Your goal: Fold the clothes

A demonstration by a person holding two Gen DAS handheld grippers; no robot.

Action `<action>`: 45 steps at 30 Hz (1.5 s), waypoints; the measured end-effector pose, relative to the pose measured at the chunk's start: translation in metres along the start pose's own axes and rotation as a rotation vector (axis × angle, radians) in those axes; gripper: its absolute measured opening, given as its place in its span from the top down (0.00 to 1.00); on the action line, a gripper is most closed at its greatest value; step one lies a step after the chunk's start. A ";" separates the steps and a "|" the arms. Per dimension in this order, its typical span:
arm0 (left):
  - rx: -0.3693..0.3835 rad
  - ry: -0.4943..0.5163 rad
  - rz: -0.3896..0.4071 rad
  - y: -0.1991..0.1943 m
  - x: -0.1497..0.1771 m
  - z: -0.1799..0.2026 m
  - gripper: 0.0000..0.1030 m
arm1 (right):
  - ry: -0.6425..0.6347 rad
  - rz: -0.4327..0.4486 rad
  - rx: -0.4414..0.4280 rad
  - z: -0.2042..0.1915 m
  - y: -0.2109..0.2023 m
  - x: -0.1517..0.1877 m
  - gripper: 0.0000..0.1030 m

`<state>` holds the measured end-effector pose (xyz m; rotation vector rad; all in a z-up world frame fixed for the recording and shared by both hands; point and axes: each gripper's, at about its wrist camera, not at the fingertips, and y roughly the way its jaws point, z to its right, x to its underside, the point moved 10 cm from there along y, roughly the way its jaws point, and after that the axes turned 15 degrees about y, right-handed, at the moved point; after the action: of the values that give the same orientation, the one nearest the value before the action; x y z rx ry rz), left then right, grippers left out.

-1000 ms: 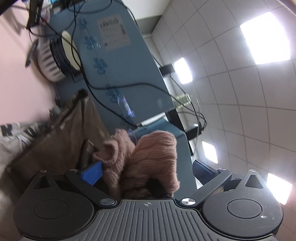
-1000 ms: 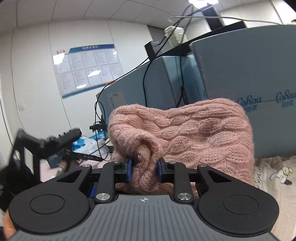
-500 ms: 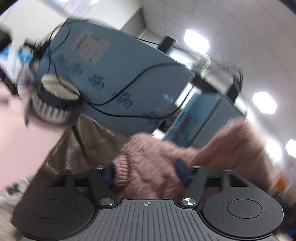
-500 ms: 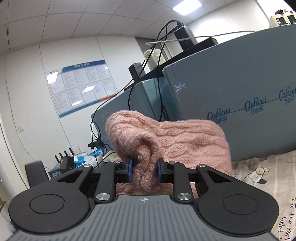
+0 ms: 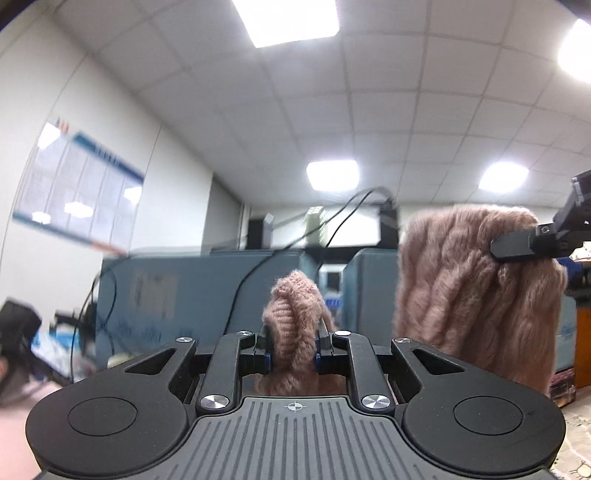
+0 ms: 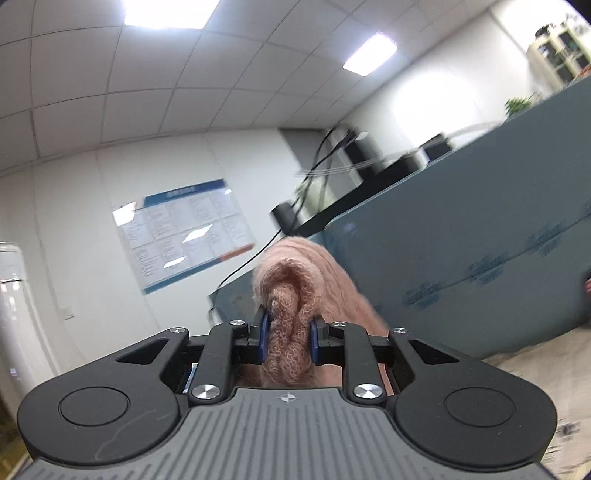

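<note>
Both tools grip the pink sweater (image 5: 476,295) aloft, left tool (image 5: 291,356) freshly clenched on ribbing, right tool (image 6: 288,341) pinching another bunch: the lift-and-spread step, needing it laid flat next.

Pink cable-knit sweater (image 5: 472,295), bunched, hanging aloft at two pinched points

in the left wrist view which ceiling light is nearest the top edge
The rectangular ceiling panel at top centre, cut off by the frame's upper edge. The two smaller lit panels sit far lower, just above the pink sweater.
</note>
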<state>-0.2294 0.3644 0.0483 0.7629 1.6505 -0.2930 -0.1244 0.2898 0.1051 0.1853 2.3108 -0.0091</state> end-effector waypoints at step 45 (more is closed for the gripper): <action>0.559 -0.180 -0.433 0.006 0.045 0.167 0.78 | -0.233 -0.121 0.685 0.240 -0.212 -0.021 0.01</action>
<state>-0.0977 0.2861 -0.0319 0.7499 1.5607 -1.1323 0.0360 0.0620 -0.0543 0.3659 2.0004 -0.8430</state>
